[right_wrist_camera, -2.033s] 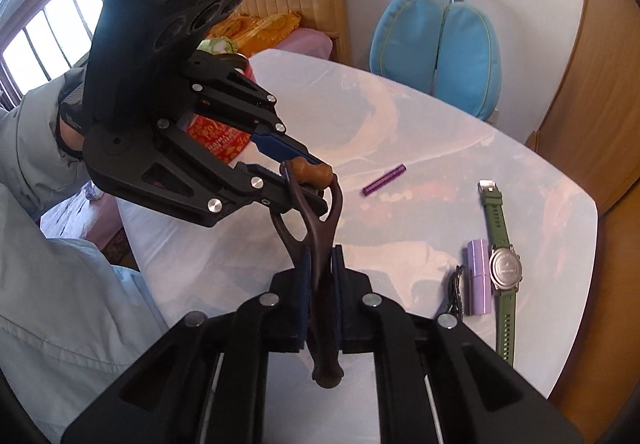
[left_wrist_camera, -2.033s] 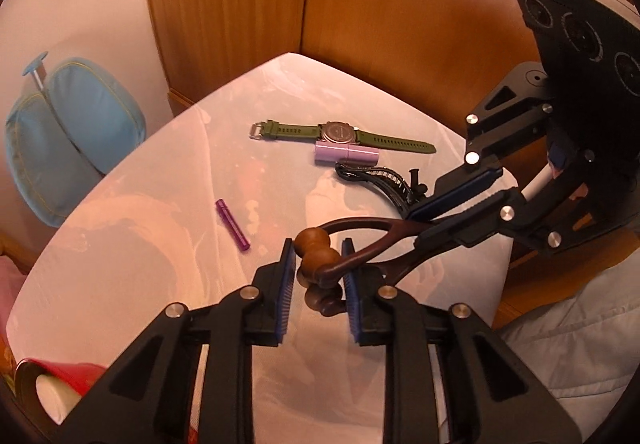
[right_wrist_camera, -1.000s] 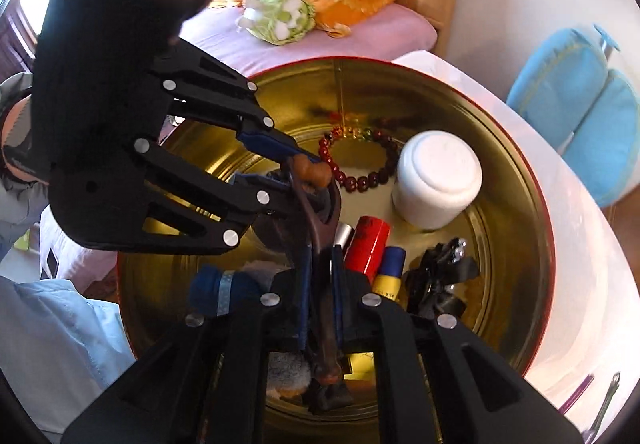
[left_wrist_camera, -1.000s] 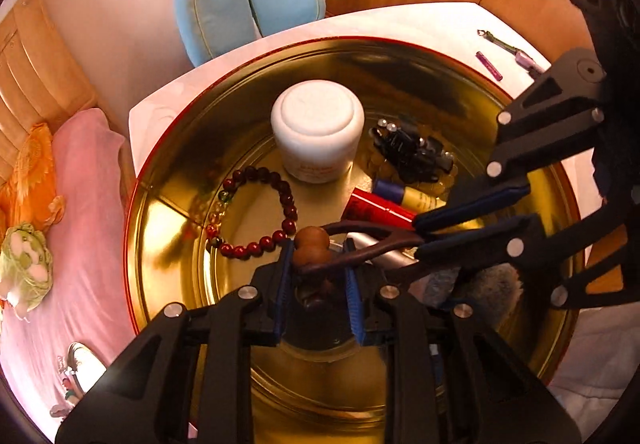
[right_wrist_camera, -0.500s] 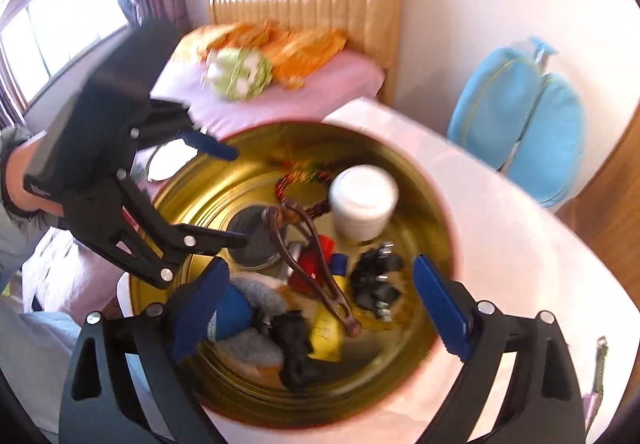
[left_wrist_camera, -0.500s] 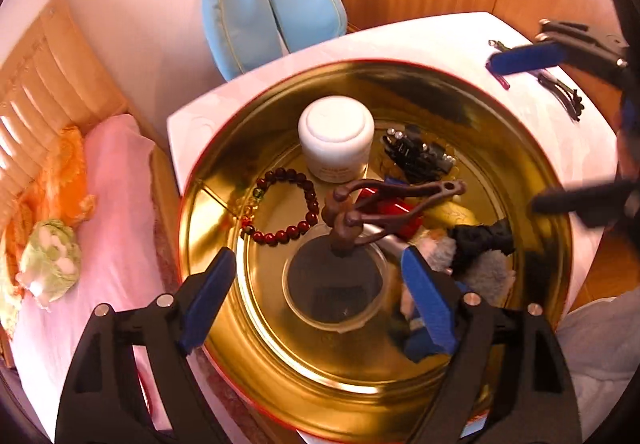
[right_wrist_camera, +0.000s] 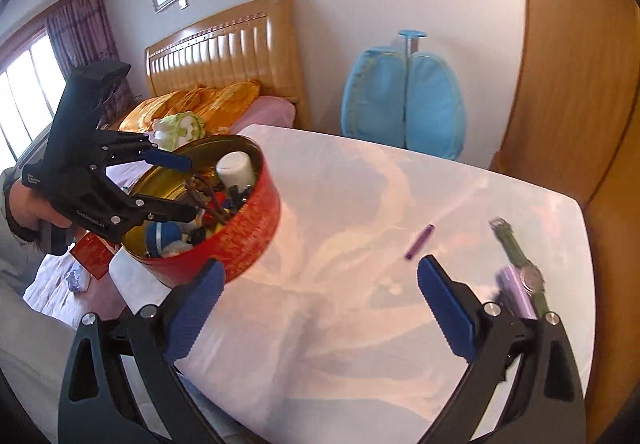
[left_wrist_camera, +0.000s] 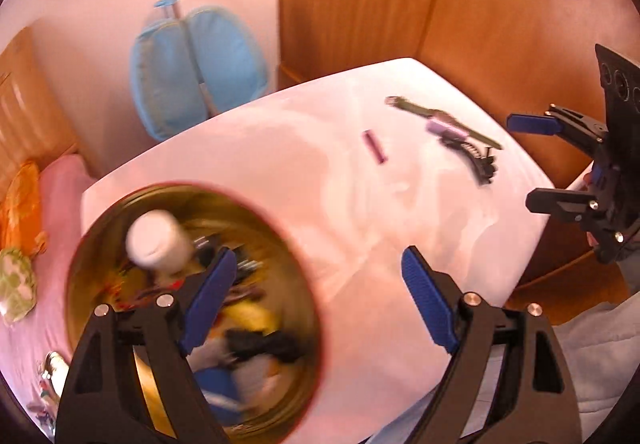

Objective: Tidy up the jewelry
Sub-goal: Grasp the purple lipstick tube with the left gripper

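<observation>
- The left gripper (left_wrist_camera: 314, 294) is hanging with its two blue-padded jaws spread wide, and nothing is sitting between them.
- The right gripper (right_wrist_camera: 318, 308) is also standing released, with its jaws far apart and holding nothing; in the left wrist view it is showing at the right edge (left_wrist_camera: 560, 160), beyond the table.
- The round red tin with the golden inside (right_wrist_camera: 256, 232) is resting on the near left corner of the white glossy table (right_wrist_camera: 360, 344).
- Inside the tin the white round jar (right_wrist_camera: 236, 168) is standing upright near the far wall, and the dark brown wooden hair clip (right_wrist_camera: 208, 200) is lying among other small items, which are too blurred to name.
- The green-strapped wristwatch (right_wrist_camera: 524, 264) is lying flat near the far right side of the table, and the pale lilac tube (right_wrist_camera: 514, 294) is lying just beside it.
- The small purple stick (right_wrist_camera: 419, 241) is lying alone on the table, between the tin and the watch.
- The black toothed hair clip (left_wrist_camera: 476, 160) is lying near the watch, on the nearer side of it.
- The blue padded cushion on a pole (right_wrist_camera: 404, 104) is standing behind the table, against the wall.
</observation>
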